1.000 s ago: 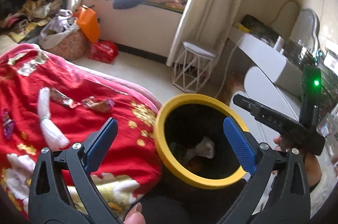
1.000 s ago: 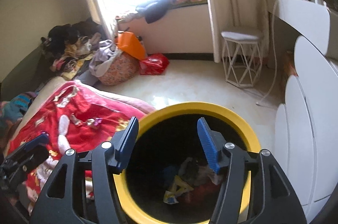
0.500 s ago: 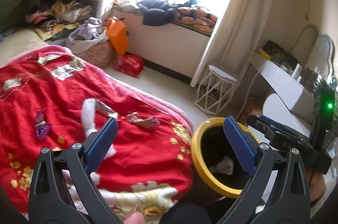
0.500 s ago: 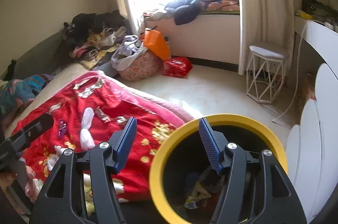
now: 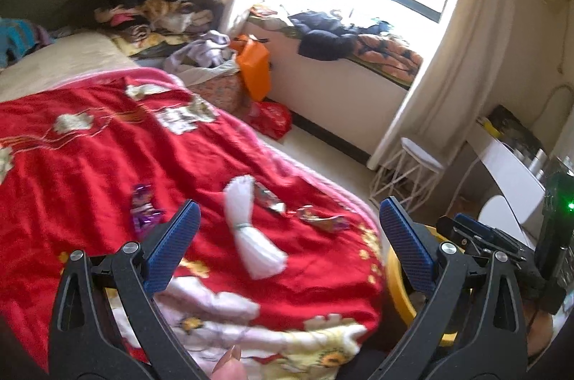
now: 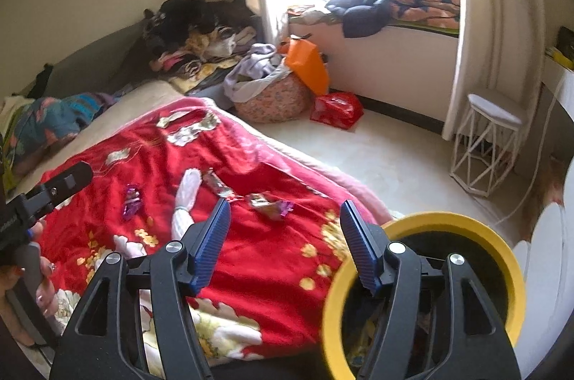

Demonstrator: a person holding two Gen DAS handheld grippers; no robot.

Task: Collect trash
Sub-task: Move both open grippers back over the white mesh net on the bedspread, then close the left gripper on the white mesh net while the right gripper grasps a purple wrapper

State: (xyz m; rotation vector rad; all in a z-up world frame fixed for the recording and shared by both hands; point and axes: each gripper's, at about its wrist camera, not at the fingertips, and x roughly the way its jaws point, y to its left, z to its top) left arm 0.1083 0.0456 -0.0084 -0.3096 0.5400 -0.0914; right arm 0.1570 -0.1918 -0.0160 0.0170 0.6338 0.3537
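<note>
The left gripper hung over the red blanket with its 2 blue pads spread wide and nothing between them. The right gripper was also empty, its jaws opening, aimed at the blanket's edge beside the yellow-rimmed bin.

Trash lay scattered on the blanket. In the left wrist view, a purple wrapper sat at about 10 o'clock from the left gripper's midpoint, a white bundle tied with a green band lay just left of centre between the pads, a silver wrapper touched its upper end at 12 o'clock, and a crumpled foil wrapper lay at 1 o'clock, near the blanket's edge. The bin's rim showed at 3 o'clock, partly behind the right pad, with more trash inside it in the right wrist view.

An orange bag and a white wire stool stood on the floor beyond.
</note>
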